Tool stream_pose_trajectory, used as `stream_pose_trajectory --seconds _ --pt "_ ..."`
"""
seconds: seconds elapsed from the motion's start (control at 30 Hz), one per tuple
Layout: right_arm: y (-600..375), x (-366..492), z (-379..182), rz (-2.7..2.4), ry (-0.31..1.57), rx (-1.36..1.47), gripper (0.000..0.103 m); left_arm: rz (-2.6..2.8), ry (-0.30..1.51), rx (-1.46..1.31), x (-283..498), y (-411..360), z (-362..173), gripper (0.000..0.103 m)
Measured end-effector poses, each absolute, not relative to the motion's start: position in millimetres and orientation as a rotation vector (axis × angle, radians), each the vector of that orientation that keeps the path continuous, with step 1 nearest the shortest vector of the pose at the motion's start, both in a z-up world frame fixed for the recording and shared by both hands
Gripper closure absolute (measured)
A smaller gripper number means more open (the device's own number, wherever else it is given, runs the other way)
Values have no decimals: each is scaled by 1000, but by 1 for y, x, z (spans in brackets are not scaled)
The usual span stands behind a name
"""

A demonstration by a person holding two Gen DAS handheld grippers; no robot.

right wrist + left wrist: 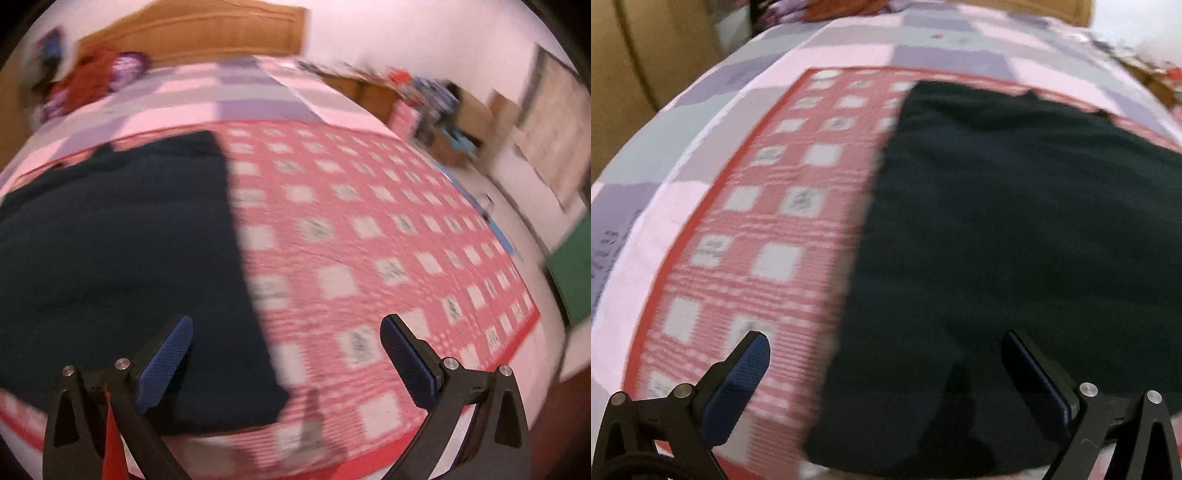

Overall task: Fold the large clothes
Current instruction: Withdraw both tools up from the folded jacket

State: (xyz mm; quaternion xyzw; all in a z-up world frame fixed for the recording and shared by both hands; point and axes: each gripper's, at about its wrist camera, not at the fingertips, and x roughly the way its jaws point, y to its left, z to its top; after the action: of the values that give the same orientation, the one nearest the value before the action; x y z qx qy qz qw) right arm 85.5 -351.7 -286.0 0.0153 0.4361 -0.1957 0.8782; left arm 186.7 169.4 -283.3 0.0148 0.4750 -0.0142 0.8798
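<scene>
A dark garment (1015, 240) lies flat on the red checked blanket (768, 221). Left gripper (886, 350) and right gripper (286, 343) hover above it, jaws apart, empty.

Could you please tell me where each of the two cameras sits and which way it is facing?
Left wrist: on the left gripper, looking forward over the dark garment's left edge; only its open blue-padded fingers show.
Right wrist: on the right gripper, looking over the garment's right edge toward the headboard; only its open fingers show.
Shared: the garment on the red checked mat.
</scene>
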Motion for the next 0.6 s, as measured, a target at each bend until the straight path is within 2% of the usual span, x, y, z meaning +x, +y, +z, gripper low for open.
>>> stream_pose_trajectory --seconds 0.2,0.4,0.6 --pt "-284 97 -303 -213 970 -81 0 -47 1070 108 183 152 -313 0" --pt "-351 82 -325 -390 1051 55 0 89 1153 -49 178 222 -332 0" --pt "-385 62 -313 -507 1072 15 0 70 1143 -45 176 232 -314 0"
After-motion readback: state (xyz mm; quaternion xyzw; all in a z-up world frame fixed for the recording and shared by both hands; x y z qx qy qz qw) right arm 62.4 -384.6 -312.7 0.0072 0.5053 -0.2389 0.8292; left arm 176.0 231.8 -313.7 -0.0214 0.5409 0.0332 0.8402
